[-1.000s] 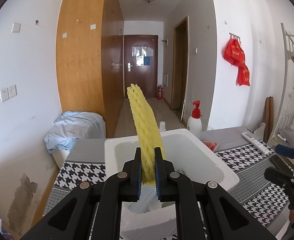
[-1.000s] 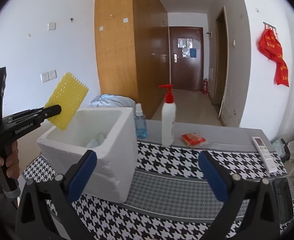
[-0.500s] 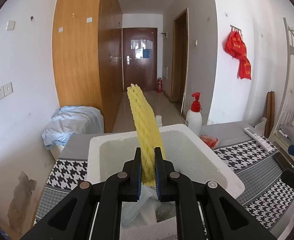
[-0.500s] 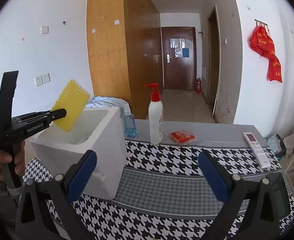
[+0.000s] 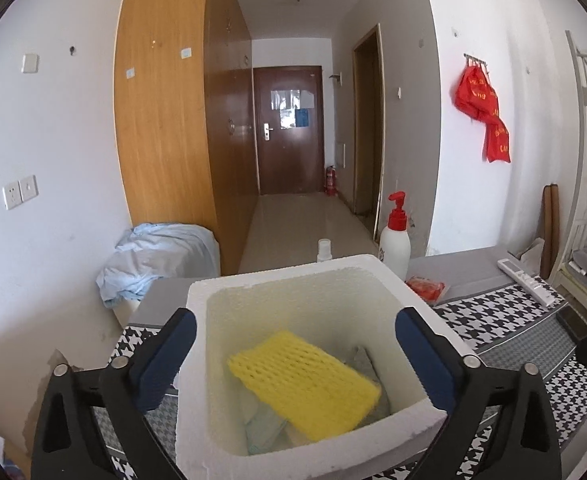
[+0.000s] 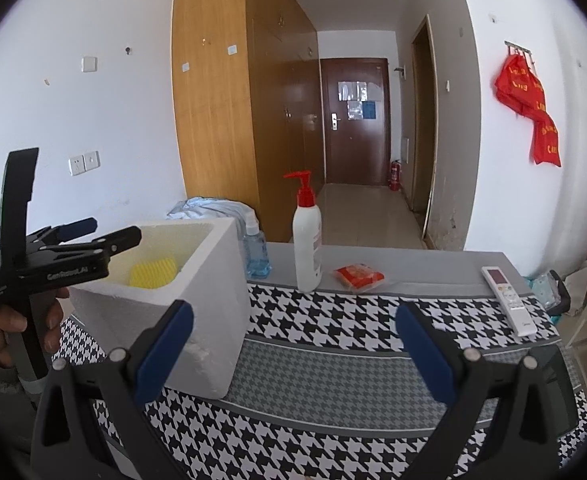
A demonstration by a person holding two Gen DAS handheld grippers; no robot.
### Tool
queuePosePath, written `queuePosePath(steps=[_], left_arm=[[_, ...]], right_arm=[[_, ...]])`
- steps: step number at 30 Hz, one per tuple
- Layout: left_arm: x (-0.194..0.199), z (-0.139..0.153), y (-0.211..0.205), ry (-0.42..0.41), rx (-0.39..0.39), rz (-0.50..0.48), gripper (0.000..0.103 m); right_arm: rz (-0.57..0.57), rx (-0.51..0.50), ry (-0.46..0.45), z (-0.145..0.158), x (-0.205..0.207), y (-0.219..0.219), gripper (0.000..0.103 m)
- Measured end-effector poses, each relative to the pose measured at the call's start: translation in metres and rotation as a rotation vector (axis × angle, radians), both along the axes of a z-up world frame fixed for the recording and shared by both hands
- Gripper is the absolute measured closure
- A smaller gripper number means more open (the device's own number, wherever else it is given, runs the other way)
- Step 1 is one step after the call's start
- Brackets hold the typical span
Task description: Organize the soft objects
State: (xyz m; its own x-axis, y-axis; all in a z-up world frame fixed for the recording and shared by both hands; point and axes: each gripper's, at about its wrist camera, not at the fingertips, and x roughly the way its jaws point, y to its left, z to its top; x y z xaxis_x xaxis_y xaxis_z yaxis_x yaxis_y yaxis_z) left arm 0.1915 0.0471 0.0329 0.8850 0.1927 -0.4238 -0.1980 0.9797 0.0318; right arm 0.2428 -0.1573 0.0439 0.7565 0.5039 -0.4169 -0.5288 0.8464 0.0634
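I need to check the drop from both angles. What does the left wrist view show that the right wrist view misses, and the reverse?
Left wrist only: the whole yellow foam net lying flat in the foam box, on top of pale wrapping; the left hand-held gripper has just been opening and holds nothing.
Right wrist only: the person's hand holding that gripper from the side, the blue bottle behind the box, and the open right hand-held gripper.
Both: box, pump bottle, red packet, remote.
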Motion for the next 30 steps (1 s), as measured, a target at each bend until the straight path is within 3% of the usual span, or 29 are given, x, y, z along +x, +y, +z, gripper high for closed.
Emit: queuePosePath(steps=[13, 30], left_arm=[[-0.020, 0.006, -0.004, -0.019, -0.010, 0.004, 0.001], [-0.081, 0.023, -0.021, -0.097, 0.006, -0.018, 0.001]], right_arm=[[0.016, -0.001, -0.017, 0.006, -0.015, 0.001, 0.001], [0.031, 0.004, -0.066, 0.021, -0.060, 0.000, 0.001]])
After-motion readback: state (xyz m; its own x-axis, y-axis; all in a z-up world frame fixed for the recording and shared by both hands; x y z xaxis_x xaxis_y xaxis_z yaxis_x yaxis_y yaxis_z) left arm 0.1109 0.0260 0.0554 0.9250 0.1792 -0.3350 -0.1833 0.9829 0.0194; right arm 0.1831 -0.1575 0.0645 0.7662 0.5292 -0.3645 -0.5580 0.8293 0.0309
